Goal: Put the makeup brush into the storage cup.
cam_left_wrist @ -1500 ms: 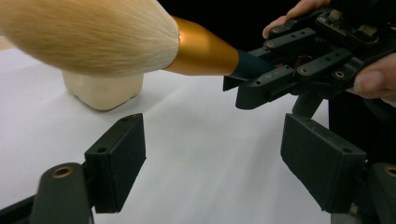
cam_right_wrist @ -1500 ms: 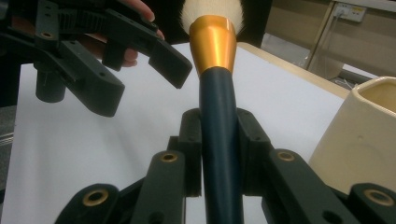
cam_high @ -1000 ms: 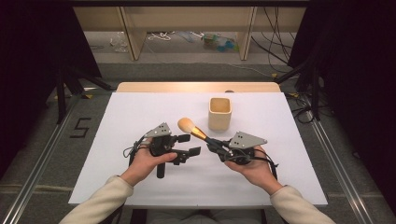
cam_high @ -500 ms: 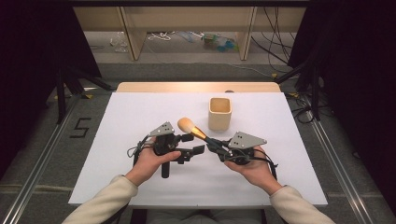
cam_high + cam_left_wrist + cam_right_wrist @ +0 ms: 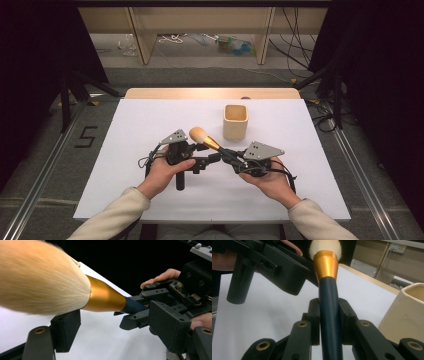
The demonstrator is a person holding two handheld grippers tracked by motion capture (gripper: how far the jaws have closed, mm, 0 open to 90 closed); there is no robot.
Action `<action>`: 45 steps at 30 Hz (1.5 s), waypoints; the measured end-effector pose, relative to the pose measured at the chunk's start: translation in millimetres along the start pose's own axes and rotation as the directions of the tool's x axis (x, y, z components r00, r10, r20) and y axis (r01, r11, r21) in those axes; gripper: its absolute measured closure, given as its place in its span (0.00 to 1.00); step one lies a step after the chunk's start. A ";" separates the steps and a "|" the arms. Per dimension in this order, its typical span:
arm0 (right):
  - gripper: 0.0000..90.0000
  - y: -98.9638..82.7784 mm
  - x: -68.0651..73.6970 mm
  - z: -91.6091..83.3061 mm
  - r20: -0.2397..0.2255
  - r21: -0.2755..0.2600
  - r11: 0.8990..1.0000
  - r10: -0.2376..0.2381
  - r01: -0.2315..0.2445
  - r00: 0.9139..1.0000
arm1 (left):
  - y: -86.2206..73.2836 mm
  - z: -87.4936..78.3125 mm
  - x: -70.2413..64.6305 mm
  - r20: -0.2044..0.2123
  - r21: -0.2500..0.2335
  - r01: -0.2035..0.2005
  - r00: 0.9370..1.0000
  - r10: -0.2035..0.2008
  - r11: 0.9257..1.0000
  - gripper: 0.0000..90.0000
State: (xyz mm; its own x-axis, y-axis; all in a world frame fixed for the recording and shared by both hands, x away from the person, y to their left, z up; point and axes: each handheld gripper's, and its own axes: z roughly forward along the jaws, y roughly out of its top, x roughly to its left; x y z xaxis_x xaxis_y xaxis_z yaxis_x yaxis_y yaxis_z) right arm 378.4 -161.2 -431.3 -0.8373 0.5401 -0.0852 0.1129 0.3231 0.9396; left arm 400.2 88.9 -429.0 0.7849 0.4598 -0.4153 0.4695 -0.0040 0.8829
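Gold on the ferrule is my landmark: the makeup brush is in my right tongs, clamped tight on its dark handle, with the pale bristle head pointing up and away toward the far left of the white table, held off the surface near the middle of the near half. My left tongs stand parted, nothing pinched, one pad sitting just under the bristles and the other down at the right of the left gripper view. I judge the step is a handover, or at least a second grip, so that the brush can go into the cream square cup, which stands toward the far edge, right of centre and a little apart from the brush. To do this well I should bring the left pads onto the rigid ferrule or the handle just behind it, not the soft hair, which would splay and slip. I should close squarely across the shaft, feel it firm, and only then let the right tongs loosen. Keeping the right hand steady meanwhile matters, since the two sets of jaws are crowded close together.
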 end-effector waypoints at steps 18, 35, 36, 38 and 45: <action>0.84 0.4 0.5 1.1 0.001 -0.003 1.000 -0.001 0.001 1.000 | -0.4 6.2 -0.6 0.007 -0.014 0.033 0.999 -0.033 0.999 0.31; 0.84 0.7 1.8 2.3 0.009 -0.006 1.000 -0.007 0.007 1.000 | -1.6 8.7 0.3 -0.007 -0.032 0.078 0.997 -0.079 0.996 0.35; 0.84 0.7 1.8 2.4 0.008 -0.007 1.000 -0.007 0.007 1.000 | -1.8 9.1 0.2 -0.008 -0.033 0.081 0.997 -0.082 0.996 0.35; 0.84 0.7 1.8 2.5 0.009 -0.007 1.000 -0.008 0.008 1.000 | -2.1 9.7 0.4 -0.008 -0.035 0.078 0.997 -0.078 0.996 0.36; 0.84 1.2 1.2 2.0 0.008 -0.006 1.000 -0.009 0.009 1.000 | -3.1 10.9 -0.5 -0.010 -0.035 0.090 0.996 -0.090 0.995 0.40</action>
State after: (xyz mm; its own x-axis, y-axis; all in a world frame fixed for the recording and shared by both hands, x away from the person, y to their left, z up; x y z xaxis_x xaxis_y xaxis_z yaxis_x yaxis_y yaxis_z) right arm 378.6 -158.6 -431.0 -0.8338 0.5436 -0.0969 0.1016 0.3235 0.9408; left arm 402.8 79.0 -433.9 0.7354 0.4672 -0.4909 0.5233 0.0687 0.8494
